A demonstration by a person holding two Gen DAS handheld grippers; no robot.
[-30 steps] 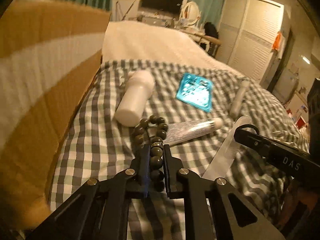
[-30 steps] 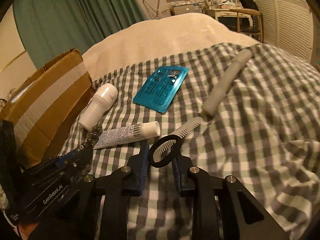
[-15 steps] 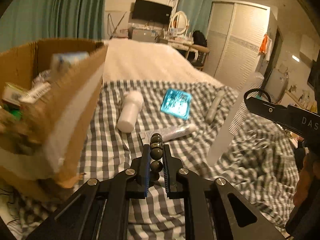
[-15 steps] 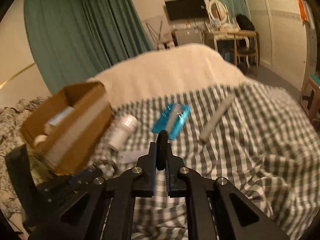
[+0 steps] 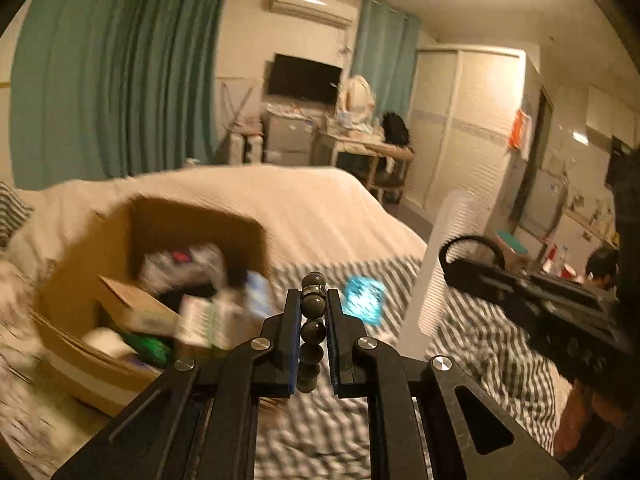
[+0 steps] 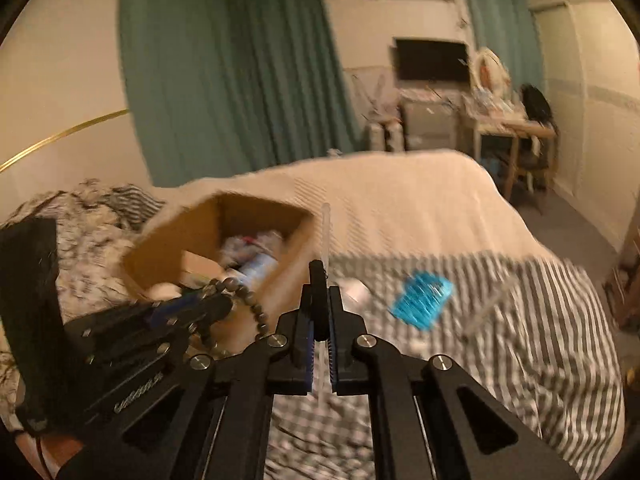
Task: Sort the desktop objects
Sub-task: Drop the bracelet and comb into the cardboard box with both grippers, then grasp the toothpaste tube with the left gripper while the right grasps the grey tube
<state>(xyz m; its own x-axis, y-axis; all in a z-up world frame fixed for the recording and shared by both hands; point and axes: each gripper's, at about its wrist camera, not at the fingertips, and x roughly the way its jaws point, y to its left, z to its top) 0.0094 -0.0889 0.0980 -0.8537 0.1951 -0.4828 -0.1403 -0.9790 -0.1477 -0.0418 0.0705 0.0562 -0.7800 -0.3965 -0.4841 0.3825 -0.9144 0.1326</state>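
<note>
My left gripper [image 5: 313, 304] is shut on a dark bead bracelet [image 5: 313, 320] and holds it in the air to the right of an open cardboard box [image 5: 76, 292]. In the right wrist view the bracelet [image 6: 244, 294] hangs from it beside the box [image 6: 200, 216]. My right gripper [image 6: 320, 296] is shut on a white comb with a black ring handle [image 6: 320, 280], edge-on to its camera. In the left wrist view the comb [image 5: 444, 264] stands upright in the air. Both views are blurred.
The box holds several packets and bottles [image 5: 208, 312]. A blue blister pack [image 6: 422, 300] lies on the checked cloth [image 6: 540, 340] on the bed. A cream blanket [image 6: 400, 200] lies behind the box. A desk, chair and wardrobe stand at the far wall.
Both grippers have lifted their objects off the checked cloth and swung left toward the cardboard box. The box's inside now shows from above.
</note>
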